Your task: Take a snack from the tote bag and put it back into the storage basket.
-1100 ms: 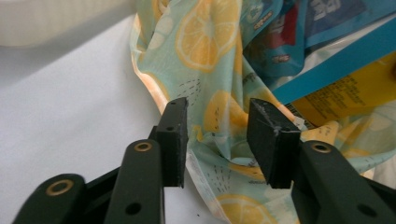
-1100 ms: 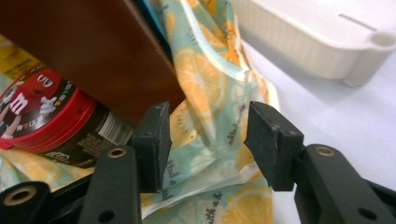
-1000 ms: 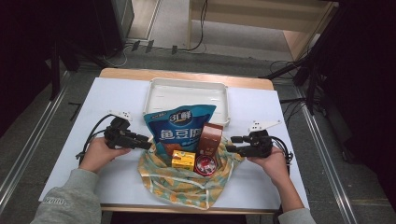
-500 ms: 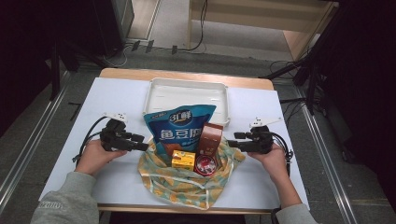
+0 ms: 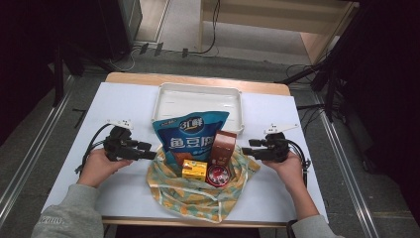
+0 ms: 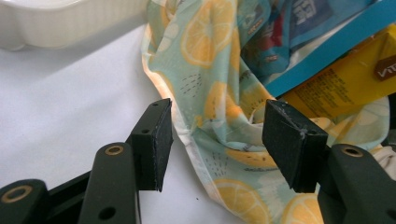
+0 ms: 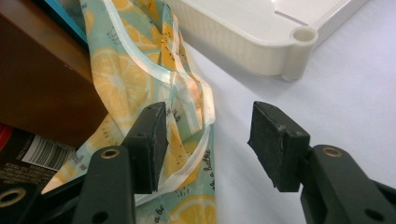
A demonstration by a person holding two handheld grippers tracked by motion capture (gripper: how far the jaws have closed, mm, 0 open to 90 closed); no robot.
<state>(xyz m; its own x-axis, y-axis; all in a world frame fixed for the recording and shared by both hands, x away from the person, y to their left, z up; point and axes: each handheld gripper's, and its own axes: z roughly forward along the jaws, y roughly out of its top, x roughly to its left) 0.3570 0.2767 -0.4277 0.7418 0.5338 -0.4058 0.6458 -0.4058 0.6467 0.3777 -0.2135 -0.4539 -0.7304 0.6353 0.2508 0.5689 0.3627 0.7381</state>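
High view: left gripper [image 5: 148,155] and right gripper [image 5: 246,150], jaws apart and gripping nothing, flank lemon-print cloth bag [image 5: 190,196]; left jaws just opened, cloth edge between them.

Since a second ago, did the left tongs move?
Yes. The left tongs slid a little outward, away from the lemon cloth bag and the white tray. Its jaws have just been opening, with the cloth's edge between them.

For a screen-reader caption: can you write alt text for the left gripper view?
Two open black fingers frame the edge of a lemon-print cloth bag on a white table. A yellow carton sits in the bag; a white tray stands behind.
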